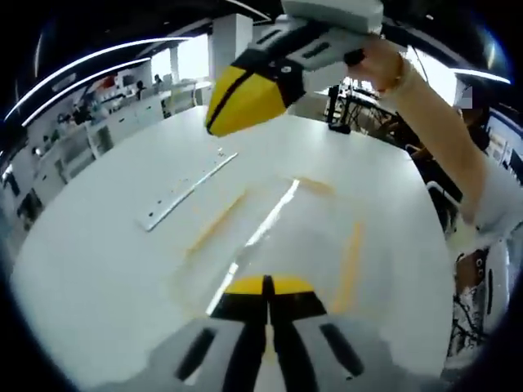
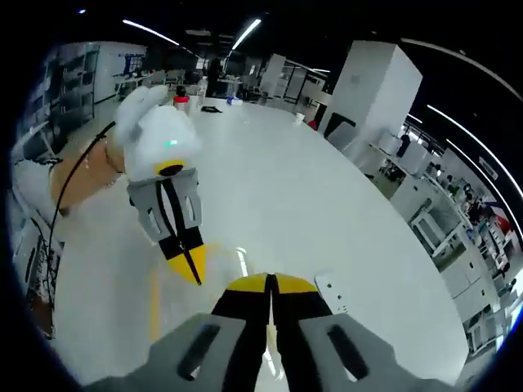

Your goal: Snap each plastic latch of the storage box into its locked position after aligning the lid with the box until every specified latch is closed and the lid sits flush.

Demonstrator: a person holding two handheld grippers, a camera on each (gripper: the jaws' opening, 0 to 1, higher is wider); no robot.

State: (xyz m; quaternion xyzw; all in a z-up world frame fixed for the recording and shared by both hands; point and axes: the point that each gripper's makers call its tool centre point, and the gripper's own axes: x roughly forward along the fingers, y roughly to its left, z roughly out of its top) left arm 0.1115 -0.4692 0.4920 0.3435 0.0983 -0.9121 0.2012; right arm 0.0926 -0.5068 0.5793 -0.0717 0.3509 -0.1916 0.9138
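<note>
White table, wide, bearing one flat perforated metal strip. My left gripper and right gripper, both clenched, grasping nothing, hover above it. Storage box, lid, latches: whereabouts unknown to me. Step: pre-alignment, I judge; next, locate box.

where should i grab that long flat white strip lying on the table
Best guess: pinch the strip across its narrow width near the middle, coming down from above. It lies flat on the table, long and thin, so its two long edges are the only faces to close on.
</note>
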